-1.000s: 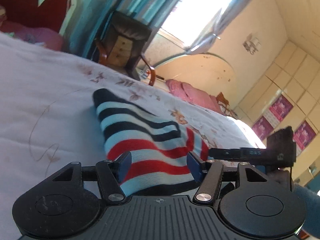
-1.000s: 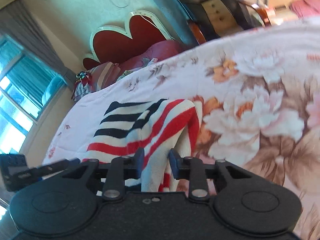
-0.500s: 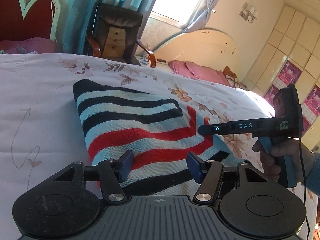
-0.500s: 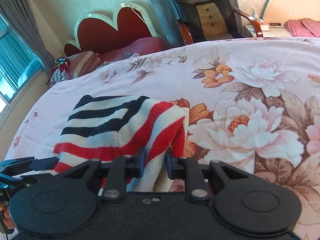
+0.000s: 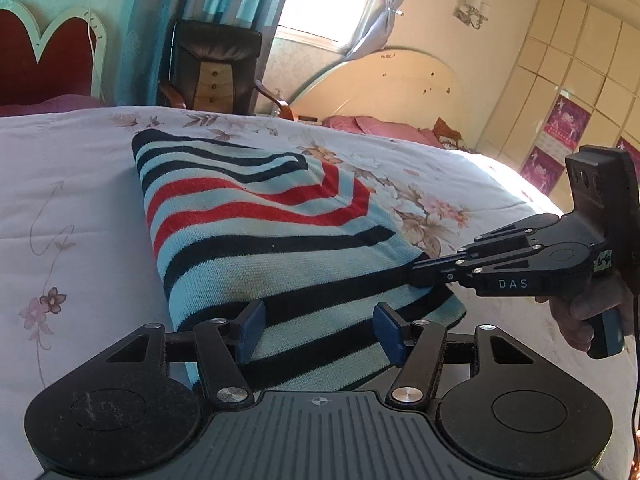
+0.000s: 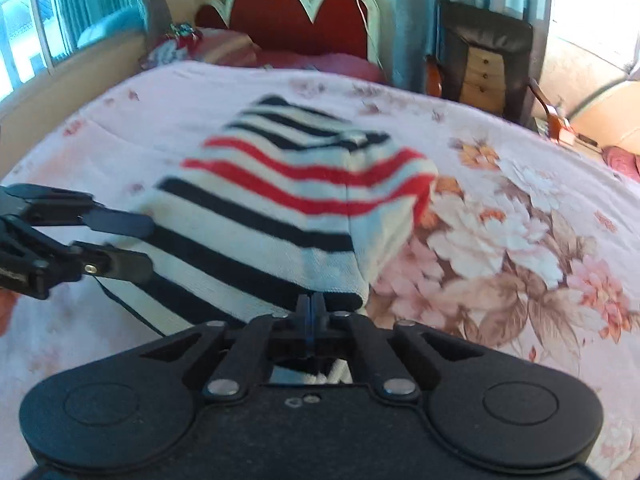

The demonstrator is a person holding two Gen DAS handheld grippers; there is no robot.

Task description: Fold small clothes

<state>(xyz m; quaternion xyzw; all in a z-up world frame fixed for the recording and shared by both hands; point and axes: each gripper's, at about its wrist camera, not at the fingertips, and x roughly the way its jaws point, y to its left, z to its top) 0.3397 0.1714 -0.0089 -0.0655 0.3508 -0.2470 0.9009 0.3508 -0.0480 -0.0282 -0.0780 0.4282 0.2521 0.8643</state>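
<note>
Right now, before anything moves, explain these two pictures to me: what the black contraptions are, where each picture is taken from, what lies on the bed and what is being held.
There is no robot here. A person holds a black two-finger tool in each hand, and each tool carries a camera that looks along its fingers.

The left camera shows the left tool open, with its blue pads on either side of a striped knit garment on the floral bedspread. At the right of that view a hand holds the right tool.

The right camera shows the right tool's jaws together at the garment's near edge. They have just been closing; whether cloth is pinched between them I cannot tell.
</note>
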